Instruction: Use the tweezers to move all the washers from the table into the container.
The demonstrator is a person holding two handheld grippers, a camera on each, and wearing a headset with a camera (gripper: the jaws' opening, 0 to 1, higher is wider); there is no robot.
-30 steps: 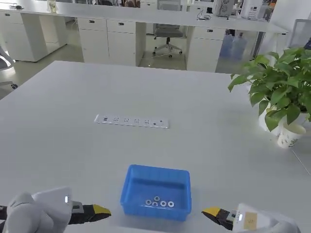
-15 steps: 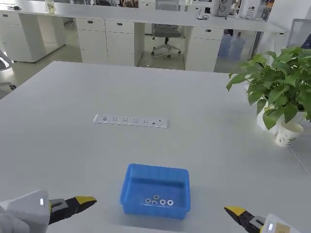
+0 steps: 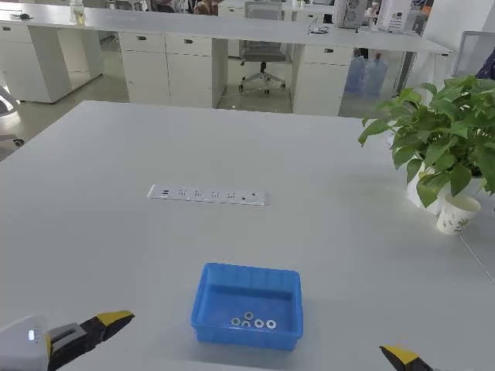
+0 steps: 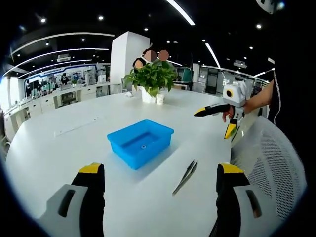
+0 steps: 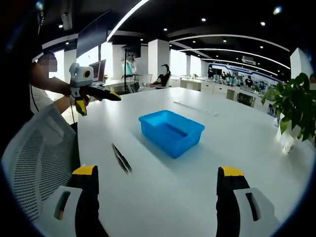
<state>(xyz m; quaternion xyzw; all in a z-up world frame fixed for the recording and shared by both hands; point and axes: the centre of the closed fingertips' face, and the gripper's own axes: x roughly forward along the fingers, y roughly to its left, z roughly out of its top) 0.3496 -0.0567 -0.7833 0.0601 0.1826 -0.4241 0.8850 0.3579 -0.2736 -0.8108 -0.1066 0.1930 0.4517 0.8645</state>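
A blue container stands near the table's front edge with several metal washers lying in it. Thin metal tweezers lie flat on the table between the container and the front edge, also seen as tweezers left of the container. My left gripper hangs open at the container's left, its jaws wide apart and holding nothing. The right gripper is at the lower right, likewise open. Each shows in the other's view, right gripper and left gripper.
A white power strip lies mid-table behind the container. A potted plant and a paper cup stand at the right edge. A mesh chair sits at the table's near side. Desks and an office chair stand beyond.
Both grippers have drawn back and outward from the container toward the bottom corners of the head view. The container and washers have not moved.
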